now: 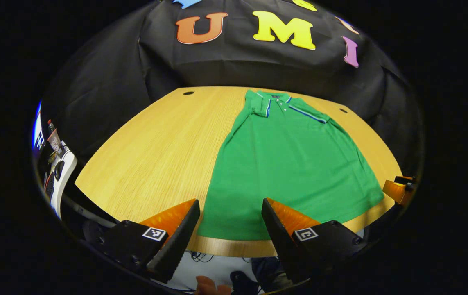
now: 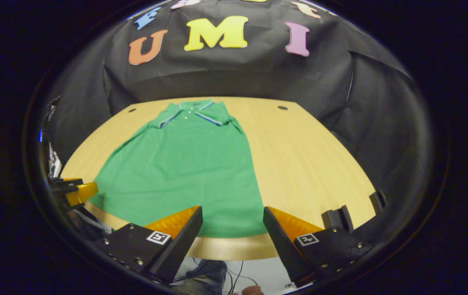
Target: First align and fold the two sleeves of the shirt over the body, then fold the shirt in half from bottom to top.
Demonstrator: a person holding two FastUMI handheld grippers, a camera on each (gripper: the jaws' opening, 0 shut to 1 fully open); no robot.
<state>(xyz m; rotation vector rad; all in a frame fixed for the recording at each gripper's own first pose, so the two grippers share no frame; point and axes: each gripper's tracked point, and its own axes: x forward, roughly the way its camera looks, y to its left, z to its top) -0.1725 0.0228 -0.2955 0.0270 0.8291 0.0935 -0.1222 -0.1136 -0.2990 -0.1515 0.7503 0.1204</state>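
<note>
A green polo shirt (image 1: pixel 287 164) lies flat on the wooden table (image 1: pixel 156 155), collar at the far side, hem at the near edge. Both short sleeves are folded in over the chest beside the collar (image 2: pixel 195 107). My left gripper (image 1: pixel 230 207) hangs open just above the hem's left corner, at the table's front edge. My right gripper (image 2: pixel 232 215) hangs open over the hem's right corner of the shirt (image 2: pixel 184 168). Neither pair of fingers touches the cloth. The right gripper (image 1: pixel 399 189) also peeks in at the far right of the left gripper view, and the left gripper (image 2: pixel 74 190) at the far left of the right gripper view.
Bare table (image 2: pixel 307 164) stretches to either side of the shirt. Two small round holes (image 1: pixel 188 93) (image 2: pixel 282 107) sit near the table's far corners. Equipment and cables (image 1: pixel 59 168) stand off the table's left end. A person's shoe (image 2: pixel 207 274) shows under the front edge.
</note>
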